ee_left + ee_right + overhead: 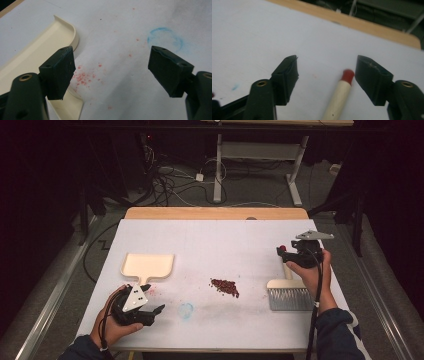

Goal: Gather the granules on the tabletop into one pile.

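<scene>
Two black jaws of the right gripper point(325, 75) stand spread apart with the brush point(290, 292) handle's red tip lying between them on the table point(210, 245), touching neither pad. Its bristle head sits just below that gripper, nearer the person. Both jaws of the left gripper point(111, 72) gape too, empty, just beside the cream dustpan point(147, 266), with the pile of red crumbs point(225, 287) between the grippers.

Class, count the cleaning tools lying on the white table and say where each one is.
2. The cream dustpan lies at the left, beyond the left gripper; the brush lies at the right, beside the person's right hand.
</scene>
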### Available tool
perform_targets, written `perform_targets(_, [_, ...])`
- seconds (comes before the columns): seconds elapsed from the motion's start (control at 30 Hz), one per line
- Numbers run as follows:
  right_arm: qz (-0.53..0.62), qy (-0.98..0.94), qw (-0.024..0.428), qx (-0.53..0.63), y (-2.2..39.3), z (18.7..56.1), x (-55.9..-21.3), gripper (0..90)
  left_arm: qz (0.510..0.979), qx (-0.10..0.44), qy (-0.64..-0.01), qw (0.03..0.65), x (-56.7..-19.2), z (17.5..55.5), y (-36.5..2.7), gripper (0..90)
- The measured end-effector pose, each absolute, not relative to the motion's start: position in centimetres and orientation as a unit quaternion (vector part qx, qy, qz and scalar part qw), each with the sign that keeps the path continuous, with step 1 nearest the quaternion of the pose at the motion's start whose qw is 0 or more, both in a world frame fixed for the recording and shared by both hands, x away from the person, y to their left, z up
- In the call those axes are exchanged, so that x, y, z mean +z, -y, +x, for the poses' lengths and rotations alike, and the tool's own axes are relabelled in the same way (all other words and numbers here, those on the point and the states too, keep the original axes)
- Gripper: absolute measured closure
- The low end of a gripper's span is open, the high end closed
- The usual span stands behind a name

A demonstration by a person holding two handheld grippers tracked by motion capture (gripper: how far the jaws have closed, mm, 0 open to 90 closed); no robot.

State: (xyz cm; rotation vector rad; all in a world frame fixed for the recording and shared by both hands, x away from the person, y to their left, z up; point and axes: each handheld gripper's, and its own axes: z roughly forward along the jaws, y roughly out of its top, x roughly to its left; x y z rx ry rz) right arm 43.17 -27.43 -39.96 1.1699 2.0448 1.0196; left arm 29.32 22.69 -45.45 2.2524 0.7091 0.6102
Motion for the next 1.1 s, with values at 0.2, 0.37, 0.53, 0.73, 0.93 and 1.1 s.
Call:
perform_targets(0.2, [0.398,-0.759,0.315,0.407,26.6,40.5,-38.5,28.7,0.865,0.241,-0.273,0.344,-45.4,29.2,-22.7,20.1])
perform_targets(0.37, [0.385,-0.746,0.331,0.43,26.5,38.1,-38.1,25.2,0.866,0.246,-0.271,0.342,-45.3,29.1,-22.6,19.8])
perform_targets(0.53, [0.365,-0.751,0.344,0.43,26.1,36.1,-38.3,23.5,0.869,0.244,-0.268,0.336,-45.4,28.9,-22.4,19.7])
perform_targets(0.73, [0.34,-0.749,0.353,0.446,25.9,33.7,-38.8,24.2,0.87,0.247,-0.267,0.334,-45.5,29.0,-22.2,19.7])
perform_targets(0.93, [0.33,-0.751,0.355,0.449,26.2,32.2,-39.2,24.5,0.869,0.247,-0.269,0.334,-45.6,29.0,-22.2,19.3])
perform_targets(1.1, [0.316,-0.756,0.356,0.45,26.6,31.2,-40.0,24.1,0.867,0.25,-0.271,0.335,-45.6,29.0,-22.2,19.1])
